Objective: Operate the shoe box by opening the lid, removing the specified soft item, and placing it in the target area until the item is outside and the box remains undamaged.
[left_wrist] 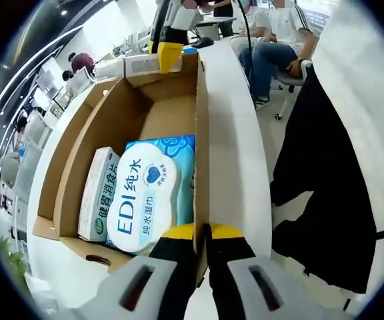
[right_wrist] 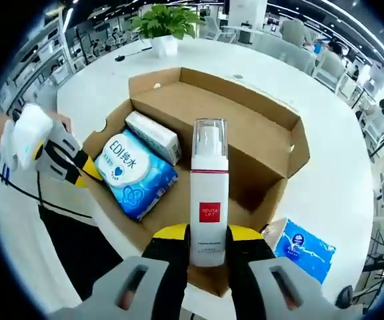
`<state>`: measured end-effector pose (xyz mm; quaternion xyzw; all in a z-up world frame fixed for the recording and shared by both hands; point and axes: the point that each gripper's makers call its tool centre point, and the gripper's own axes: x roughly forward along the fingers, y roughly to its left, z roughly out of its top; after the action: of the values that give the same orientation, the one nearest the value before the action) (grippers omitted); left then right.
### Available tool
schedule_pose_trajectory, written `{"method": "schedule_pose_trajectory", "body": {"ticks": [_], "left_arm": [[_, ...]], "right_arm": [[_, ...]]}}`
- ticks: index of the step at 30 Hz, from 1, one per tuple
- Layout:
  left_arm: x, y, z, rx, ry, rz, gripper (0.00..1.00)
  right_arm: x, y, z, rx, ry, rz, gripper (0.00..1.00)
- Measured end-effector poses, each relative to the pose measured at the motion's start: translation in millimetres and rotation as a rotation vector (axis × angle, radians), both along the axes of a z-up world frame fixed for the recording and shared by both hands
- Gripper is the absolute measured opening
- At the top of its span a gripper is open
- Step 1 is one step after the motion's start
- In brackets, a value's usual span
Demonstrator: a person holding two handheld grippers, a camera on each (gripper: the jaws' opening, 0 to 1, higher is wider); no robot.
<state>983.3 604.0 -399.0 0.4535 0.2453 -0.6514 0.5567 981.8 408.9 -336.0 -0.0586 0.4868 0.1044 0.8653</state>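
While left claw [left_wrist: 202, 235] pinches box wall [left_wrist: 201, 133] — right claw [right_wrist: 208, 235] clamps bottle [right_wrist: 209, 193], base hidden.

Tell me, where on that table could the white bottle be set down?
The table is bare between the cardboard box and the potted plant. Right of the box, beyond the blue packet, is also free. Inside the box, the wipes pack and small carton crowd one end; the bottle hangs over the other.
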Motion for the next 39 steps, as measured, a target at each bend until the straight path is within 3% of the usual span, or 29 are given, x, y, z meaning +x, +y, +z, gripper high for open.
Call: {"method": "schedule_pose_trajectory", "body": {"ticks": [3,11,21,39], "left_arm": [[0.1,0,-0.2,-0.001,0.001,0.000,0.04],[0.4,1,-1.5,-0.001,0.002,-0.003,0.04],[0.4,0,-1.6,-0.003,-0.001,-0.001,0.04],[-0.8,-1,1.4,-0.011,-0.008,-0.001,0.04]], "right_arm": [[2,-1,7.4,0.008,-0.030,-0.020,0.19],[-1,-3,10.2,0.070,-0.035,-0.073,0.19],[-6,-25,44.2,0.085,-0.101,-0.129,0.19],[-39,-56,43.1,0.077,-0.104,-0.208,0.19]]}}
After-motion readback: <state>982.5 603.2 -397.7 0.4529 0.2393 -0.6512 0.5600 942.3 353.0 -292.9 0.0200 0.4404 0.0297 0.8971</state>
